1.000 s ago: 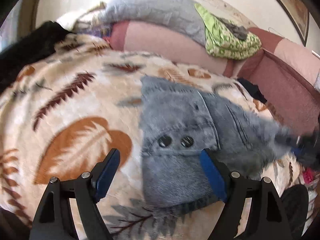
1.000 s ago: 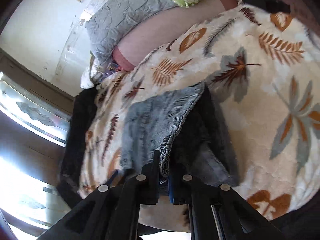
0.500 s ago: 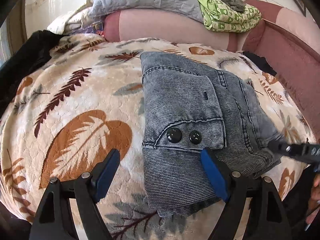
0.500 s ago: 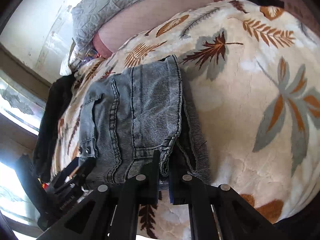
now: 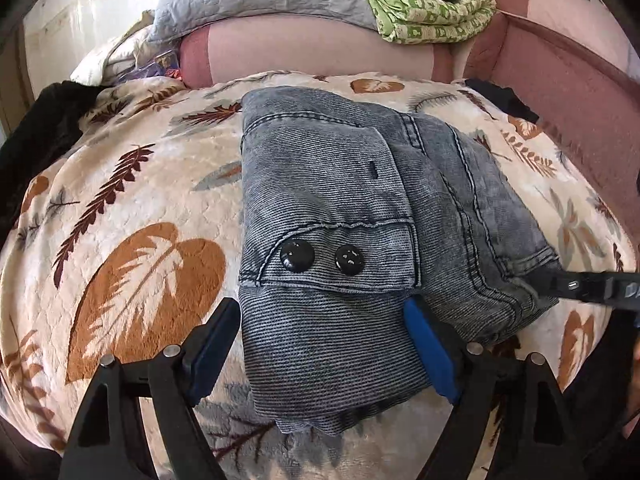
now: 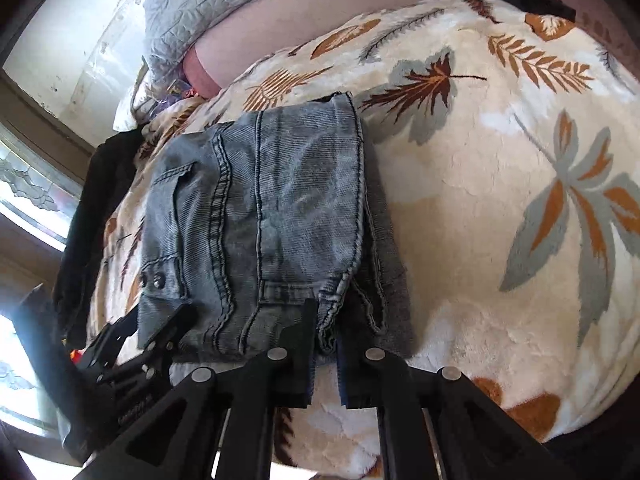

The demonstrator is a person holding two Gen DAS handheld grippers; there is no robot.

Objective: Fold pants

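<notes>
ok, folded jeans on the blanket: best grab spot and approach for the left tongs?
Take the jeans at the thick near edge below the two black buttons, coming in low from the near side. That edge is a stacked, rounded bundle facing the left tongs, whose open fingers already straddle it.

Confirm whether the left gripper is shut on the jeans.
No: the left gripper has its blue fingers spread wide either side of the jeans.

The right gripper (image 6: pixel 325 354) pinches the near edge of the folded pants (image 6: pixel 272 216) on the leaf-print blanket (image 6: pixel 500 208).
</notes>
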